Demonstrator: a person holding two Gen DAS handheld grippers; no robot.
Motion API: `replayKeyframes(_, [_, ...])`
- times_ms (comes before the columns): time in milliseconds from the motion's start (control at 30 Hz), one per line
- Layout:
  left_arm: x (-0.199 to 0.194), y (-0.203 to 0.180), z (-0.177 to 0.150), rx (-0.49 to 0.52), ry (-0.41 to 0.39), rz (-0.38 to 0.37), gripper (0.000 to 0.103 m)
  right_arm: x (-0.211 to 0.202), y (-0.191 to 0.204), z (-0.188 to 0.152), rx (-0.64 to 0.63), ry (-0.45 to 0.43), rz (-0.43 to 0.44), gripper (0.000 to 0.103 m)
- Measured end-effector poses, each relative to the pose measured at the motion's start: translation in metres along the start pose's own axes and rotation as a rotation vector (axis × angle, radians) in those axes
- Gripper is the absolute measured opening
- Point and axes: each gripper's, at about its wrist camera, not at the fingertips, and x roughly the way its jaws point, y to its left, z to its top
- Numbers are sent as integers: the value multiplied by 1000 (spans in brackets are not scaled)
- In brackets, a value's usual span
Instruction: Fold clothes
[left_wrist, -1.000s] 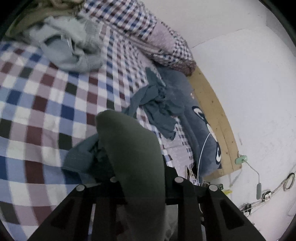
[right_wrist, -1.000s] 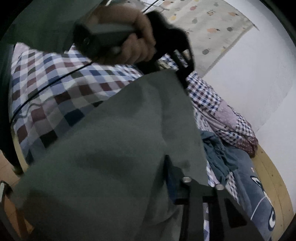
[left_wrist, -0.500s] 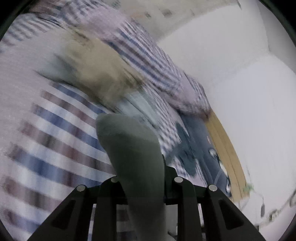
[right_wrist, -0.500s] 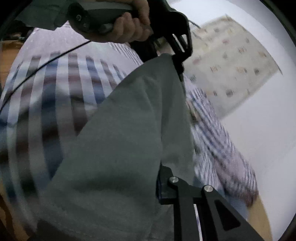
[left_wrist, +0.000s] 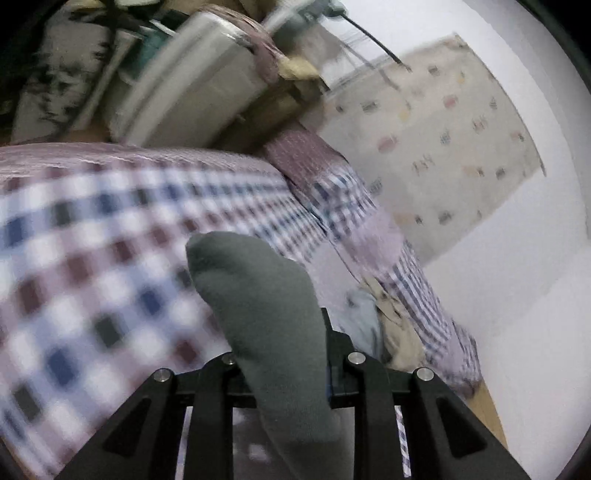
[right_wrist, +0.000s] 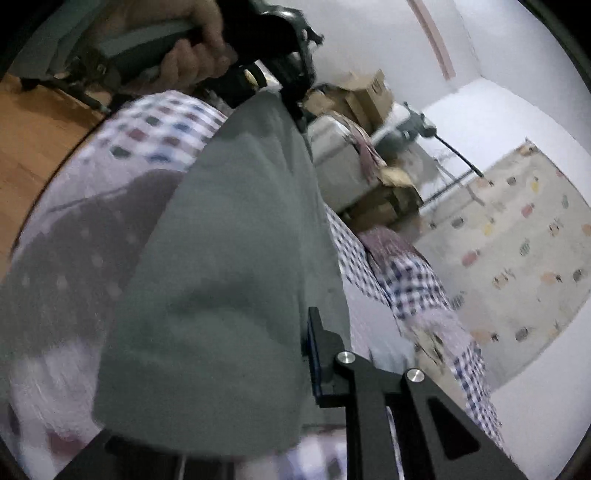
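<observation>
Right now both my jaws are clamped on one grey-green knit garment (right_wrist: 221, 277), held up over the checked bed (left_wrist: 92, 229). My left gripper (left_wrist: 284, 369) pinches one corner, cloth bunching up between its jaws; my right gripper (right_wrist: 295, 369) grips the other end. The garment's long axis runs taut from right jaws to left, well clear of the bedsheet below. I judge it a spread before a fold, or a carry after one. A crumpled pale-blue garment (left_wrist: 364, 321) lies near the pillows.
</observation>
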Motion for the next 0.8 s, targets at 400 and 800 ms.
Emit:
replayKeyframes(400, [-21, 75, -22, -147, 67, 137, 55, -31, 26, -33, 56, 94, 105, 15])
replayKeyframes(800, [-99, -16, -74, 148, -80, 271, 88, -181, -85, -137, 596, 124, 11, 47])
